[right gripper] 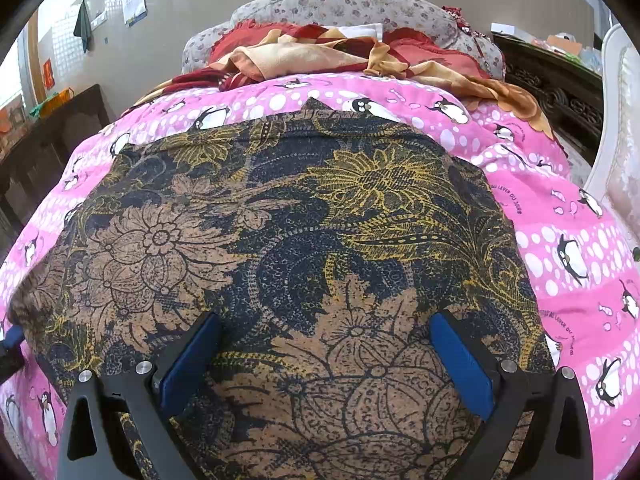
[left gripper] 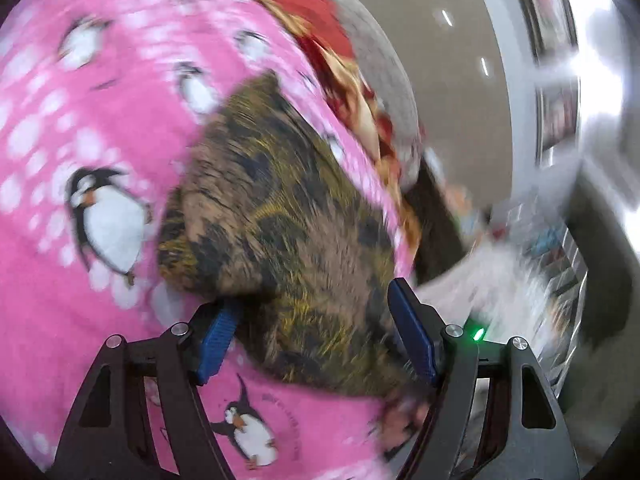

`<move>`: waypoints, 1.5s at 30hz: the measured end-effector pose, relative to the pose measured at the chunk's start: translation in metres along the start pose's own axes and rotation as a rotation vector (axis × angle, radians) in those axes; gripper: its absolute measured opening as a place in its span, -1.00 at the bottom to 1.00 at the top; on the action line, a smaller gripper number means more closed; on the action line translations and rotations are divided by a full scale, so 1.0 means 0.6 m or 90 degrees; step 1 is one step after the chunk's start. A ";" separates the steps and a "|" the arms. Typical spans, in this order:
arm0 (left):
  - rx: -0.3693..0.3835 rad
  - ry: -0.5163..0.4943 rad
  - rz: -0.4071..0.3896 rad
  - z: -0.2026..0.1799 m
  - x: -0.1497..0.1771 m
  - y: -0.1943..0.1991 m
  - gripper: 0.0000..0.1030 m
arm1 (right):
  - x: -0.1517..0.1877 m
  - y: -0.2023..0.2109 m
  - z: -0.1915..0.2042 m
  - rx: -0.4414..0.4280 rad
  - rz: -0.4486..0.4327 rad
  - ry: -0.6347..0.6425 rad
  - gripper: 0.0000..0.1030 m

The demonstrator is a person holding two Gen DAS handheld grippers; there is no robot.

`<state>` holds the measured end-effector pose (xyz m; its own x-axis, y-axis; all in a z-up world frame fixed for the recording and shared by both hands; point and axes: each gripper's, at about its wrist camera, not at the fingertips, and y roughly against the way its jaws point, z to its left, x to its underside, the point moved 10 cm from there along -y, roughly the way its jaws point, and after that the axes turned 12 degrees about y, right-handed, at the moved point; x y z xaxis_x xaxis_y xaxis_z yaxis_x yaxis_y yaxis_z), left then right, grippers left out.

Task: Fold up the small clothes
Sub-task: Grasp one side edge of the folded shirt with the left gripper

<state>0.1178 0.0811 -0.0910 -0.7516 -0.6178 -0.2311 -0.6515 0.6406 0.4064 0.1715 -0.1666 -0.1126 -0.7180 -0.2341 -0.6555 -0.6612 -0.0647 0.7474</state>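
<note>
A dark blue, tan and yellow floral garment (right gripper: 300, 220) lies spread flat on a pink penguin-print blanket (right gripper: 580, 260). My right gripper (right gripper: 325, 317) hovers over its near part, jaws wide open, with nothing pinched. In the blurred left wrist view the garment (left gripper: 280, 208) is bunched up, and a fold of it runs between the wide-apart blue pads of my left gripper (left gripper: 314, 296). The cloth drapes over the left pad (left gripper: 218, 332), and the pads do not press on it. A blue fingertip (right gripper: 12, 336) of the left gripper shows at the garment's left edge.
Crumpled red and tan cloths (right gripper: 320, 52) lie at the far end of the blanket against a grey floral headboard (right gripper: 340, 4). Dark wooden furniture stands at the left (right gripper: 60, 120) and at the back right (right gripper: 552, 84). A white padded frame (right gripper: 624, 160) borders the right side.
</note>
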 end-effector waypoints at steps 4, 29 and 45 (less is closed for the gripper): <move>-0.035 0.077 -0.018 0.054 -0.039 0.006 0.41 | 0.000 0.000 -0.001 0.000 -0.001 0.000 1.00; -0.082 0.161 -0.076 0.092 -0.056 0.016 0.09 | -0.002 -0.005 0.002 0.012 0.035 0.015 1.00; -0.251 -0.351 -0.247 -0.042 -0.034 -0.002 -0.72 | -0.275 0.012 0.240 -0.341 0.023 0.154 1.00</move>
<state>0.1365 0.0812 -0.0644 -0.4878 -0.3825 -0.7847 -0.8710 0.1526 0.4671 0.2541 0.0111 -0.0145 -0.6266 -0.4560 -0.6320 -0.3899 -0.5188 0.7608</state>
